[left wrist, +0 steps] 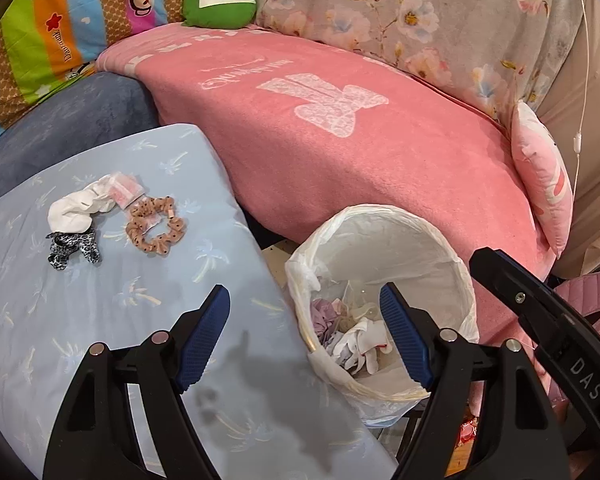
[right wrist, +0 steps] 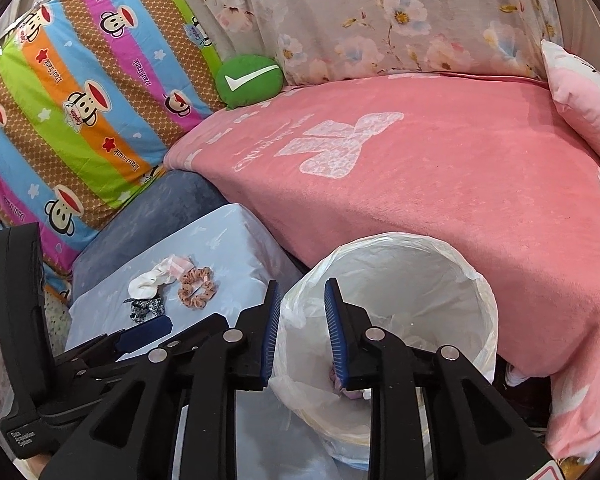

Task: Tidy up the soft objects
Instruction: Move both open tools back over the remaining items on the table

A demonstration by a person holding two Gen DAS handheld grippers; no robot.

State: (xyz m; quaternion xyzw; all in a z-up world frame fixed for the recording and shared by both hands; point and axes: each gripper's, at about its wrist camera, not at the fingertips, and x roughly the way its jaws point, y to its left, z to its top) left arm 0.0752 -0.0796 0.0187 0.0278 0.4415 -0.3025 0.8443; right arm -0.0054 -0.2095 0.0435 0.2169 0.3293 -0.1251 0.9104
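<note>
1. While both tongs hover near the lined bin (left wrist: 380,248), neither holds anything: the left tongs (left wrist: 304,334) stand wide apart, and the right tongs (right wrist: 300,328) are only a little apart, with nothing between the pads.
2. Three soft things wait on the light blue cushion (left wrist: 100,360): a white scrunchie (left wrist: 74,210), a peach dotted scrunchie (left wrist: 155,224) and a leopard-print scrunchie (left wrist: 74,249). They lie close together, the white one seemingly touching the leopard one, so one grasp could catch two things and one may drop beside the bin.
3. A small pink packet (left wrist: 124,192) lies against the white scrunchie (it may be only a label, I cannot tell). It could be taken along by mistake.
4. The bin liner hangs loose over the rim. Since the right tongs are just above the near edge, a pad could hook the plastic and pull the liner out, or tip the bin.
5. The cushion is soft, so pressing down could make a scrunchie slide toward the gap beside the pink blanket (left wrist: 340,152).
6. The two tongs are near each other, so they may collide.
</note>
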